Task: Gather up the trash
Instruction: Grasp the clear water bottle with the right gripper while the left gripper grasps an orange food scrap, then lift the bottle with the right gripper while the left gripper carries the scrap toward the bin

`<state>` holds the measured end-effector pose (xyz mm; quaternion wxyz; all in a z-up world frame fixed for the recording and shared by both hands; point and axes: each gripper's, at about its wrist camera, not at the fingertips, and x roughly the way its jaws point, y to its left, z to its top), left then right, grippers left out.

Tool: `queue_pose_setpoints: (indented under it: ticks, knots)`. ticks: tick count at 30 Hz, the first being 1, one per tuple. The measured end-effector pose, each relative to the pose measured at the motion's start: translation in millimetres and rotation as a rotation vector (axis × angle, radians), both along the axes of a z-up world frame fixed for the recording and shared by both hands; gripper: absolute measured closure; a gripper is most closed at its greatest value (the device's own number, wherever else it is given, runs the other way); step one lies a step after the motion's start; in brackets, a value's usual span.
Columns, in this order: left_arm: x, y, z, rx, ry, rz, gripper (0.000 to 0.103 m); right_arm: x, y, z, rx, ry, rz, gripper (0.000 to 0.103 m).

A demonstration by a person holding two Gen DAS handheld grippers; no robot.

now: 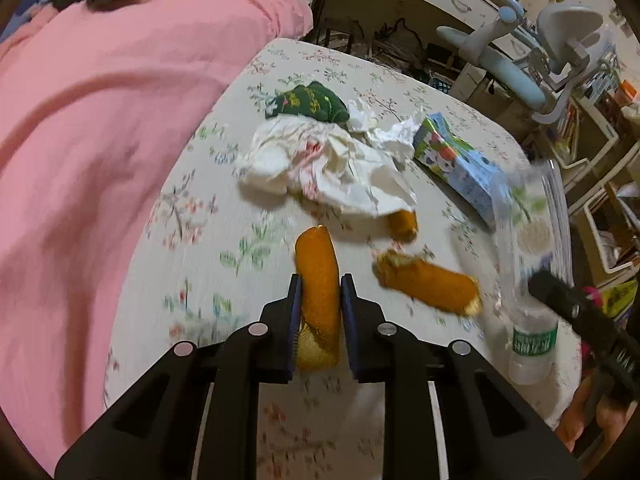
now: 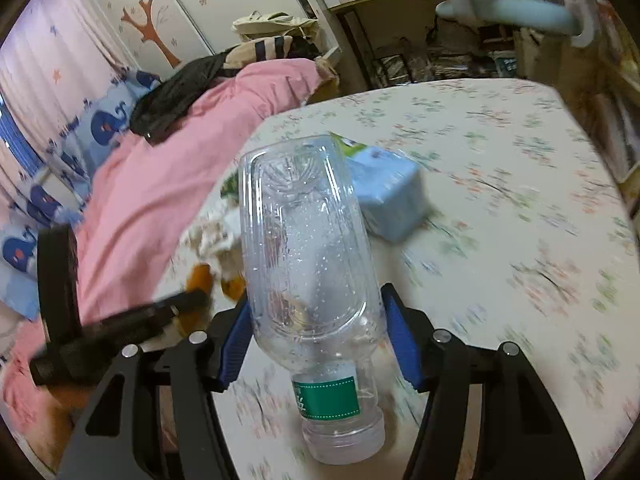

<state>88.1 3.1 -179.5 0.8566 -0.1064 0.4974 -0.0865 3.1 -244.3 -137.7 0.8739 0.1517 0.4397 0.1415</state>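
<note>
Left wrist view: we take the floral bedspread point(image 1: 200, 240) as our landmark. At its left edge lies a pink quilt point(image 1: 100, 140). Toward the far side of the bedspread, beside the quilt, sits a dark green wrapper point(image 1: 316, 102), touching a heap of crumpled white paper point(image 1: 328, 164) just nearer to us. Near the bedspread's middle our left gripper point(image 1: 320, 284) is clenched on an orange peel strip point(image 1: 318, 276), its blue pads pressing both sides. A second peel piece point(image 1: 402, 224) pokes out from under the paper, and a third peel piece point(image 1: 428, 284) lies just right of the gripped one. Right of the paper rests a blue juice carton point(image 1: 460, 164). By the bedspread's right edge we see the clear plastic bottle point(image 1: 528, 260), blurred, with the other gripper beside it.

Right wrist view: on the near part of the bedspread point(image 2: 500, 200), our right gripper point(image 2: 316, 320) grasps that bottle point(image 2: 304, 248) across its body, blue pads against both walls, green label and neck toward the camera. The carton point(image 2: 388, 192) lies just beyond it, touching or nearly so.
</note>
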Motion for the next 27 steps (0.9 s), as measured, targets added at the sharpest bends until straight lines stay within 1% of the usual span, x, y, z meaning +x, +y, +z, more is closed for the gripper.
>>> queue_pose_setpoints:
  ticks: [2, 4, 8, 12, 14, 15, 16, 18, 21, 24, 25, 26, 27]
  knots:
    - [-8, 0, 0, -0.024, 0.011, -0.016, 0.085, -14, -3, 3, -0.042, 0.003, -0.009, 0.043]
    - [-16, -4, 0, -0.022, 0.017, -0.037, 0.085, -31, -5, 6, -0.089, 0.009, -0.013, 0.043]
    - [-30, -9, -2, -0.011, 0.039, -0.056, 0.084, -45, -7, 3, -0.120, 0.034, -0.016, 0.043]
    - [-35, -6, 0, -0.004, 0.040, -0.039, 0.075, -44, -9, -1, -0.133, 0.045, -0.021, 0.042]
    - [-35, -4, 1, 0.004, 0.036, -0.029, 0.068, -41, -10, -3, -0.129, 0.046, -0.027, 0.042]
    - [-33, -3, 0, 0.010, 0.035, -0.027, 0.067, -40, -10, -3, -0.120, 0.048, -0.027, 0.040]
    - [-32, -3, 1, 0.020, 0.032, -0.024, 0.066, -41, -9, -3, -0.120, 0.048, -0.026, 0.036]
    - [-30, -4, 1, 0.028, 0.030, -0.025, 0.065, -40, -7, -4, -0.131, 0.044, -0.022, 0.032]
    - [-28, -9, 1, 0.050, 0.025, -0.043, 0.063, -40, -6, -5, -0.134, 0.044, -0.016, 0.031]
    - [-27, -21, 1, 0.098, 0.013, -0.086, 0.064, -38, -6, -8, -0.136, 0.050, -0.015, 0.030]
    - [-27, -23, 1, 0.104, 0.008, -0.097, 0.071, -36, -5, -10, -0.145, 0.055, -0.011, 0.030]
    - [-28, -27, 2, 0.114, 0.004, -0.113, 0.085, -36, -3, -11, -0.161, 0.059, -0.002, 0.031]
    - [-29, -30, 2, 0.119, 0.001, -0.129, 0.085, -35, -1, -12, -0.175, 0.061, 0.007, 0.037]
